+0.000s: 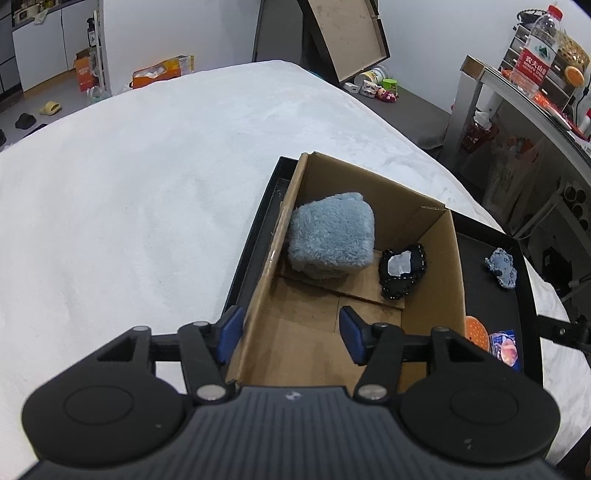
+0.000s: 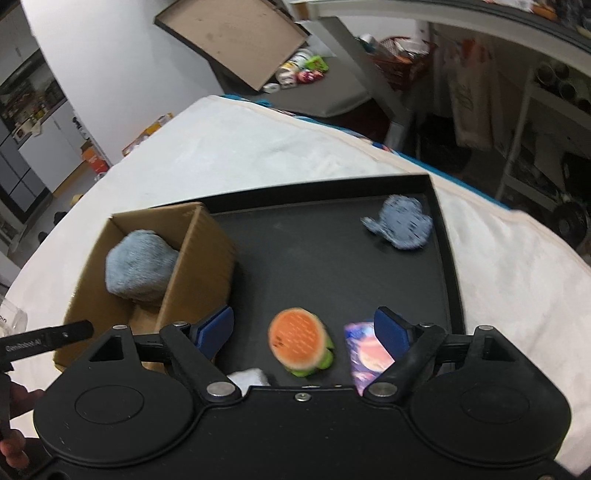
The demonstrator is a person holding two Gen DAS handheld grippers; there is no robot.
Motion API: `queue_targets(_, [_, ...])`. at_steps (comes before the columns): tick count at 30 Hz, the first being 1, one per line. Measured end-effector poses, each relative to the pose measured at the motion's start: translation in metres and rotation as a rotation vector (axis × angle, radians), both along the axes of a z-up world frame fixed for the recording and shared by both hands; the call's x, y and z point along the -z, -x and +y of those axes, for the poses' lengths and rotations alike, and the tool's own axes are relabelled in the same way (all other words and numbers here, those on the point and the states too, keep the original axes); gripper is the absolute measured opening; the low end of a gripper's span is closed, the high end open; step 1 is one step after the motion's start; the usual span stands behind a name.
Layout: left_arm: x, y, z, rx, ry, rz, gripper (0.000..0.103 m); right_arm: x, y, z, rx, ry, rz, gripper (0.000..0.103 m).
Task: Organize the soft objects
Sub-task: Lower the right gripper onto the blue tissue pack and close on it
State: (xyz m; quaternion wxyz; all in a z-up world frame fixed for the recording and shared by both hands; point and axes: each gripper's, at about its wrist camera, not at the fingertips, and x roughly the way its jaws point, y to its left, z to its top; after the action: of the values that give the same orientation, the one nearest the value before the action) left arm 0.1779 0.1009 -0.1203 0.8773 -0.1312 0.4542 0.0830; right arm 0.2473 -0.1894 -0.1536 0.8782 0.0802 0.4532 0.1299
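A cardboard box (image 1: 424, 218) stands at the left end of a black tray (image 2: 332, 258). In it lie a fluffy blue-grey cloth (image 1: 330, 232) and a small black pouch (image 1: 402, 269). My left gripper (image 1: 290, 339) is open and empty, hovering over the box's near left wall. My right gripper (image 2: 304, 330) is open and empty above the tray. An orange and green plush (image 2: 299, 341) lies just below it. A colourful packet (image 2: 364, 350) lies by its right finger, a blue denim piece (image 2: 400, 221) at the tray's far right. A white soft item (image 2: 249, 378) peeks out near the gripper body.
The tray rests on a white blanket (image 1: 147, 184). A table with a water bottle (image 1: 537, 51) stands at the right. A board (image 1: 351, 33) leans on the wall behind, with toys on the floor.
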Motion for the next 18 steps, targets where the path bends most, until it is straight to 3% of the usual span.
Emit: queue_targets(18, [0.003,-0.011,-0.021,0.012,-0.092,0.052,0.070,0.043,0.000,-0.032,0.033,0.005,0.129,0.087])
